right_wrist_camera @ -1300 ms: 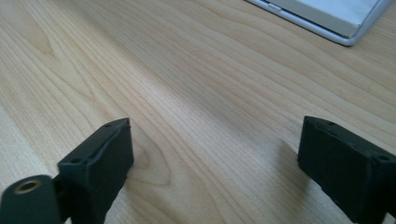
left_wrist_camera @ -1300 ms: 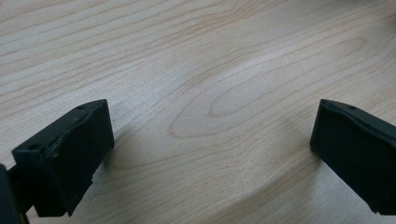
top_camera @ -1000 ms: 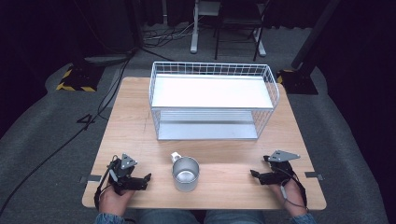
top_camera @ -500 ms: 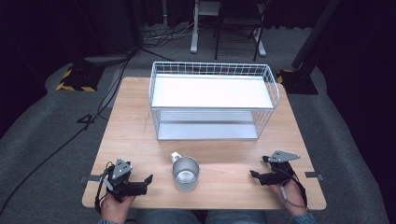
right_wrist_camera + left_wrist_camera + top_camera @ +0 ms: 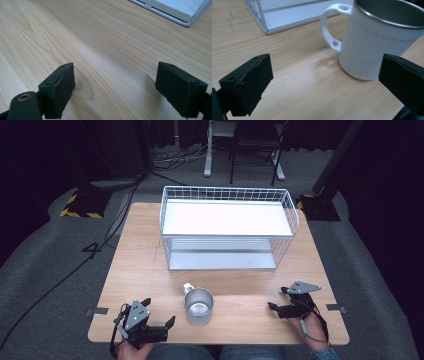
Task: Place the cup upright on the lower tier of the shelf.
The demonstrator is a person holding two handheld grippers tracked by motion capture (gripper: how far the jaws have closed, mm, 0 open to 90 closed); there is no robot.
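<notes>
Wooden table (image 5: 150, 270): your left gripper (image 5: 324, 82), jaws wide apart, faces a rigid, slippery, likely light mug (image 5: 374, 42); grip its wall. Right gripper (image 5: 115, 90) gapes empty.

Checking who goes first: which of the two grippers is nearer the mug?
The left gripper; its open jaws point at the mug, while the right gripper sits farther off.

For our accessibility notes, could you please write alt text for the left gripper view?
A white mug with a metal-lined inside stands upright on the wooden table, its handle toward a white wire basket. The open left gripper frames it without touching.
</notes>
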